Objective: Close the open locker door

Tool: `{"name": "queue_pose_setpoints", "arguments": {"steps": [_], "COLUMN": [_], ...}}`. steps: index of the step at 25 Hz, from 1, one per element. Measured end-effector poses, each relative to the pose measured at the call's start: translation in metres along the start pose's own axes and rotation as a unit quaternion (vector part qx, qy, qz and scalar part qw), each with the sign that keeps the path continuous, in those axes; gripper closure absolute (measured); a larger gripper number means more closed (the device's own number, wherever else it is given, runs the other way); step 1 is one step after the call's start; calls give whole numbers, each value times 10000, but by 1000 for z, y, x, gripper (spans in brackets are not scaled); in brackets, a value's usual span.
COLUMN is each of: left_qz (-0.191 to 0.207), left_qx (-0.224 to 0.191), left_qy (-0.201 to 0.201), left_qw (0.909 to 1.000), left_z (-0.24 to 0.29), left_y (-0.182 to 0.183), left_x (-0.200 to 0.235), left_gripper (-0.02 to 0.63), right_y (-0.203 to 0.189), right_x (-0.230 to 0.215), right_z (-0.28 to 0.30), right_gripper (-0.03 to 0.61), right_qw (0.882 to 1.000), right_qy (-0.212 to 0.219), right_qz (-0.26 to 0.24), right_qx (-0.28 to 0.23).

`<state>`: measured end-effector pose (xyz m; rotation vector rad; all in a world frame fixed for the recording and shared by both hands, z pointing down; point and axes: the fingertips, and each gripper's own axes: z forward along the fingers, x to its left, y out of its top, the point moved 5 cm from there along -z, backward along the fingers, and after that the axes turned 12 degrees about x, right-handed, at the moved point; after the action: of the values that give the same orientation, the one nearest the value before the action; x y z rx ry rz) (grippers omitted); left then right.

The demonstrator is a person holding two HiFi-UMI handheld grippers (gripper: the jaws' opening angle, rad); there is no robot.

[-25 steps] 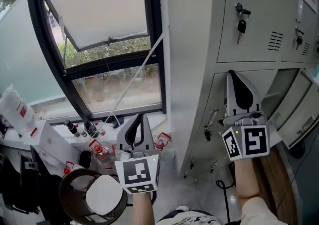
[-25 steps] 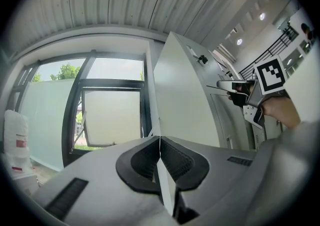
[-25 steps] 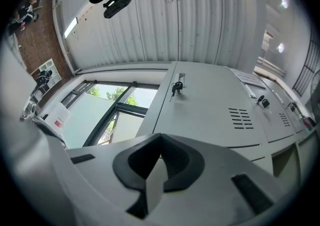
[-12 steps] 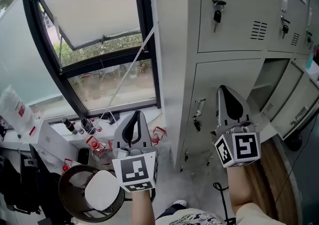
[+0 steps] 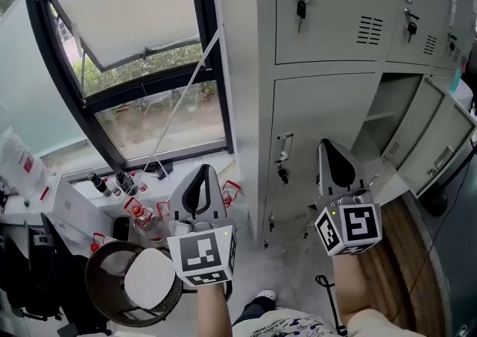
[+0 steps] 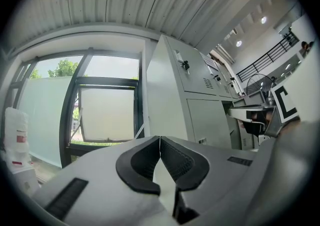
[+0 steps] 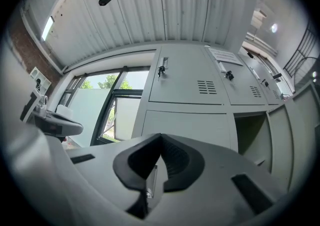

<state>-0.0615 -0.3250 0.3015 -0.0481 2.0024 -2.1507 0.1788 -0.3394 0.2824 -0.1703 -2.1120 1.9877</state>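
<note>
The grey locker bank (image 5: 328, 45) fills the upper right of the head view. One lower compartment (image 5: 387, 108) stands open, and its door (image 5: 440, 145) is swung out to the right. The lower door to its left (image 5: 320, 123) is shut. My right gripper (image 5: 325, 145) is shut and empty, held below that shut door and left of the open compartment, touching nothing. In the right gripper view the open compartment (image 7: 250, 135) lies right of the jaws' line. My left gripper (image 5: 200, 171) is shut and empty, down by the window sill.
A black-framed window (image 5: 141, 82) with a tilted-out sash sits left of the lockers. Small bottles (image 5: 112, 183) stand on the sill. A round bin with a white lid (image 5: 138, 283) is at the lower left. Keys hang in an upper lock (image 5: 299, 0) and a lower lock (image 5: 282, 168).
The right gripper has drawn back and down from the shut lower door. The lockers have slid left in the head view, showing more of the open compartment. Both grippers stay shut.
</note>
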Motion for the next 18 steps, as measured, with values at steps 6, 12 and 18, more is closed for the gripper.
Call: {"name": "queue_pose_setpoints", "arguments": {"steps": [6,12,18], "left_qz": [7,0,-9], "left_qx": [64,83,75], "left_qy": [-80,-154,-164], "left_qw": [9999,9998,9998], "left_z": [-8,-12,-17], "left_y": [-4,-5,-6], "left_x": [-10,-15,-16], "left_gripper": [606,606,606], "right_y": [-9,-15,-20], "right_x": [2,4,4], "right_z": [-13,-21,-27], "right_gripper": [587,587,587], "right_qw": [9999,9998,9996], "right_qy": [-49,-49,-61], "right_qz": [-76,-49,-18], "right_qx": [110,193,272]}}
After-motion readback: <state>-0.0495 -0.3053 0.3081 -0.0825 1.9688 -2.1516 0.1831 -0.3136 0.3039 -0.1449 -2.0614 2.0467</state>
